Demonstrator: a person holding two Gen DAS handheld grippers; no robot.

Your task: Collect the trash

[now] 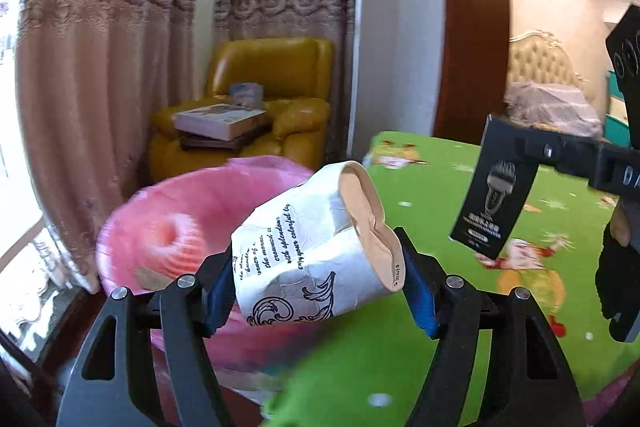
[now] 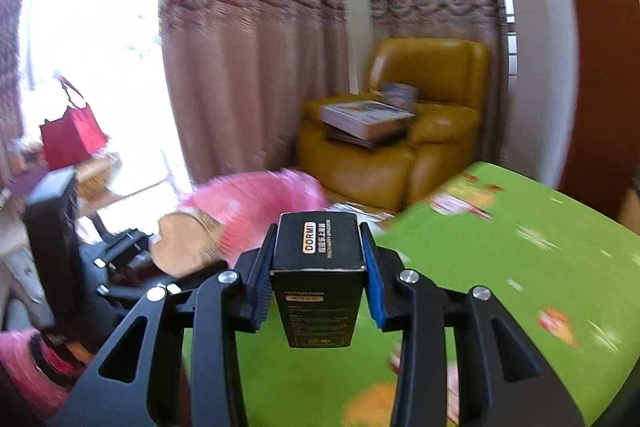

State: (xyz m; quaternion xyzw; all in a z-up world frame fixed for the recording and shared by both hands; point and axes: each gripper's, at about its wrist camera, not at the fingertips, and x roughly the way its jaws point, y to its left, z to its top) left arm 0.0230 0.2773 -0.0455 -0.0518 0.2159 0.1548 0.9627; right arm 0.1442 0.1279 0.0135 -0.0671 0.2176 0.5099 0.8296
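The left gripper (image 1: 320,279) is squeezing a crumpled paper cup (image 1: 320,247), nearer the pink bin (image 1: 160,211). The right gripper (image 2: 318,287) is clamping a black box (image 2: 318,267) farther away.

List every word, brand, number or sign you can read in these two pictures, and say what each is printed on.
"DORMI": top of the black box held in the right gripper.
"INSTRUCTIONS": same box, front; the lines below are too small.
"with splendour", "your colorful": crushed paper cup held in the left gripper; its other script is only partly legible.
Books on the yellow armchair: too blurred.
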